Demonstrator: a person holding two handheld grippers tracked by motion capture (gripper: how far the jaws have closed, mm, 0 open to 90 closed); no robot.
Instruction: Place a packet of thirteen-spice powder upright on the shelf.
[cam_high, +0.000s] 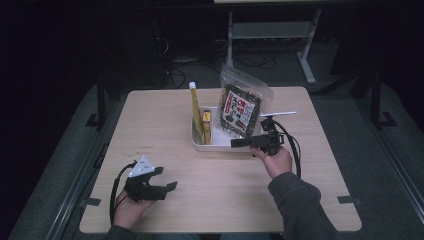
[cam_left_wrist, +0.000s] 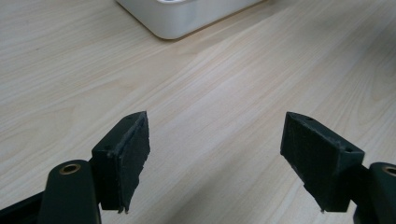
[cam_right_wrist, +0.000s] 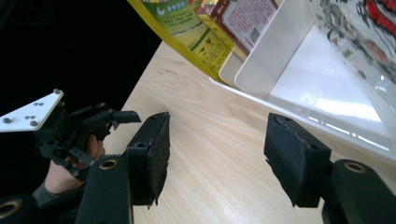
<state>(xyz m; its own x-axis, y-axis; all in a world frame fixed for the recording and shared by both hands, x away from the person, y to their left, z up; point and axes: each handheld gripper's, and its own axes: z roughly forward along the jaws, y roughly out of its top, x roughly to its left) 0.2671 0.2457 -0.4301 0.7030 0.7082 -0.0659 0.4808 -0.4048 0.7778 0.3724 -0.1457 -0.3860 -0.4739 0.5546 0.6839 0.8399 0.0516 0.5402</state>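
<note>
Jaws of the right gripper are spread wide with nothing held, levelled at the near wall of the white tray, just beside it. Inside, the snack bag is propped upright, the yellow packet at its left, long axes standing. Well apart, the left gripper is parked over bare surface, jaws equally agape and empty.

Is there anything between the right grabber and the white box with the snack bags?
Nothing visible. The right gripper hangs open at the near edge of the white bin, with bare table between its jaws and the bin wall.
</note>
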